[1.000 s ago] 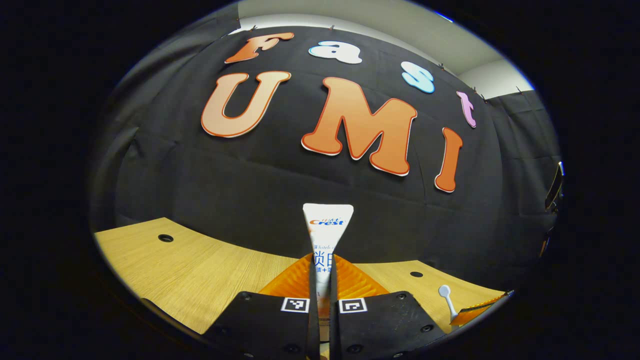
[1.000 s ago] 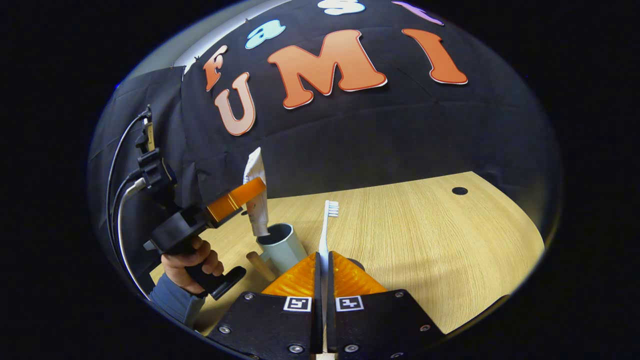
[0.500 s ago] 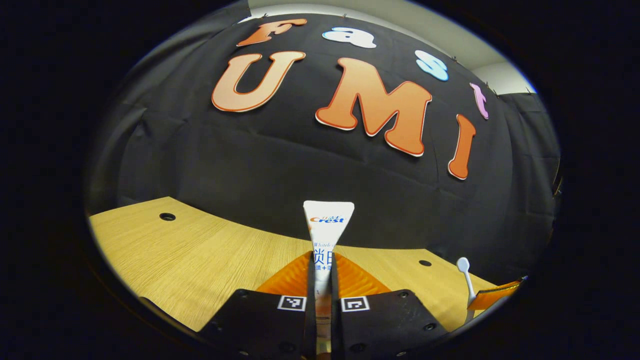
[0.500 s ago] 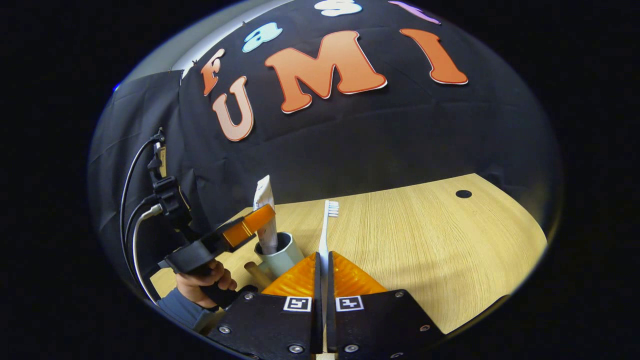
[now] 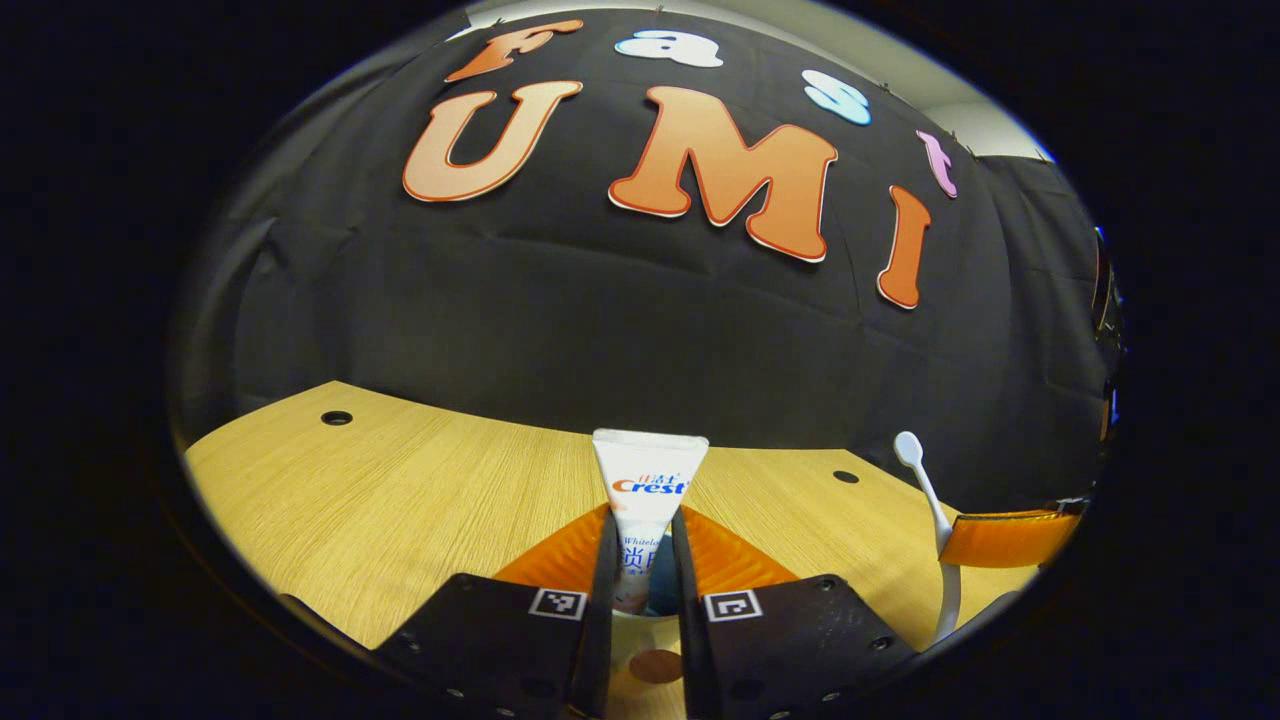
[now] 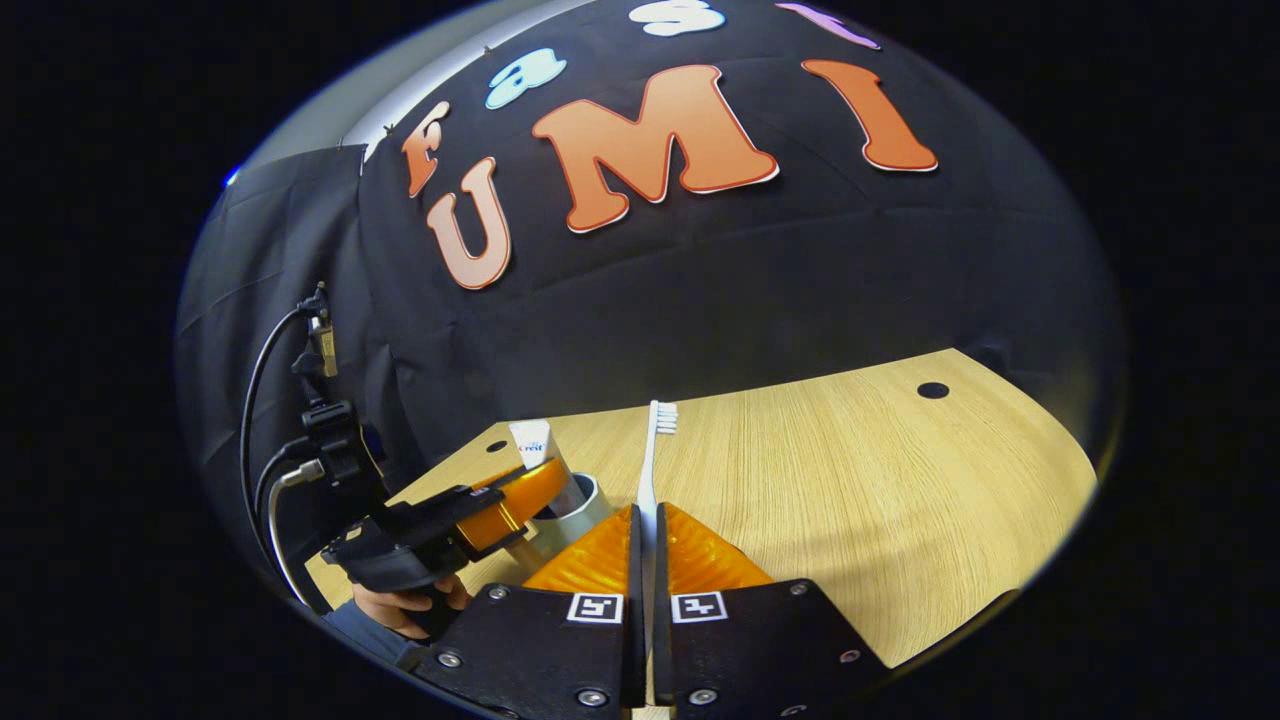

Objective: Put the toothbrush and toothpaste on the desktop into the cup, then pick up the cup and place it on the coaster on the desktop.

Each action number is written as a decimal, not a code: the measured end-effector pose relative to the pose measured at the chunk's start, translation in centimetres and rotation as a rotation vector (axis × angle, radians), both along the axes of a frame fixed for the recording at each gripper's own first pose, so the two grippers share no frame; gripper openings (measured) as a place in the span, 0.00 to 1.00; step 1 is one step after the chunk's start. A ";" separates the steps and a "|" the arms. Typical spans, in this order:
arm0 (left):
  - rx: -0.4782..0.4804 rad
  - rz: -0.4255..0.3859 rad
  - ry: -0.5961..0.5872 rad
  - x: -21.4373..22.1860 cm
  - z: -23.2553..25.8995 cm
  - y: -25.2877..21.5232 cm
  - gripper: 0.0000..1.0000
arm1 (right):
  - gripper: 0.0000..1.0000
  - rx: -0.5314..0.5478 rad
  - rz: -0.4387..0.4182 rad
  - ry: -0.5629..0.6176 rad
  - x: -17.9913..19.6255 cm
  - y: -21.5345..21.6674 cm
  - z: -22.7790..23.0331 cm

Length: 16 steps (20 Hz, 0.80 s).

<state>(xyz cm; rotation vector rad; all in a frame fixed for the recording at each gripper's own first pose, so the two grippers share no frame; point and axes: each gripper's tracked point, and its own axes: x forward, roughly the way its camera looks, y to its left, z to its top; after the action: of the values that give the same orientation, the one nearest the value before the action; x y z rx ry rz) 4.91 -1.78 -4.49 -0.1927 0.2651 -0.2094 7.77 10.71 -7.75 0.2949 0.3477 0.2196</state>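
At about six o'clock in the left gripper view, the white plastic toothpaste tube [image 5: 650, 480] stands upright with its flat crimped end on top. Its lower end is down inside the pale grey-green cylindrical cup [image 6: 588, 498]. The tube carries small printed lettering in blue and red. The left gripper [image 5: 645, 515] has its fingers slightly spread on either side of the tube, with a narrow gap showing along the tube's sides and the dark cup mouth visible between them. In the right gripper view the tube's top pokes above the cup rim at around nine o'clock, with the left gripper just beside the cup and a hand [image 6: 400, 610] wrapped round its handle, dark cables [image 6: 262, 420] looping up behind. At six o'clock in that view, the right gripper [image 6: 647, 508] is pressed together on the handle of the slim white plastic toothbrush [image 6: 655, 440], whose bristled head points toward twelve o'clock above the light wood-grain desktop [image 6: 850, 480]. In the left gripper view the toothbrush rises at roughly four o'clock, well apart from the cup.
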 end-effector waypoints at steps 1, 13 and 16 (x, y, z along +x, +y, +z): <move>0.001 -0.006 -0.007 -0.2 0.3 -0.1 0.33 | 0.03 0.000 0.004 -0.008 0.1 0.3 0.2; 0.009 0.097 -0.101 -5.3 4.3 5.2 0.96 | 0.03 0.110 0.021 -0.254 3.6 3.3 6.5; 0.010 0.113 -0.109 -6.3 4.8 6.4 0.96 | 0.03 0.095 0.014 -0.318 4.7 4.1 7.7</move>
<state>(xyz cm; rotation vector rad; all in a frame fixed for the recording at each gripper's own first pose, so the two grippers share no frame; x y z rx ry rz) -1.39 4.62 0.29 -0.1849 0.1460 -0.1060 12.51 14.78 -0.05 0.3456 0.0246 0.2924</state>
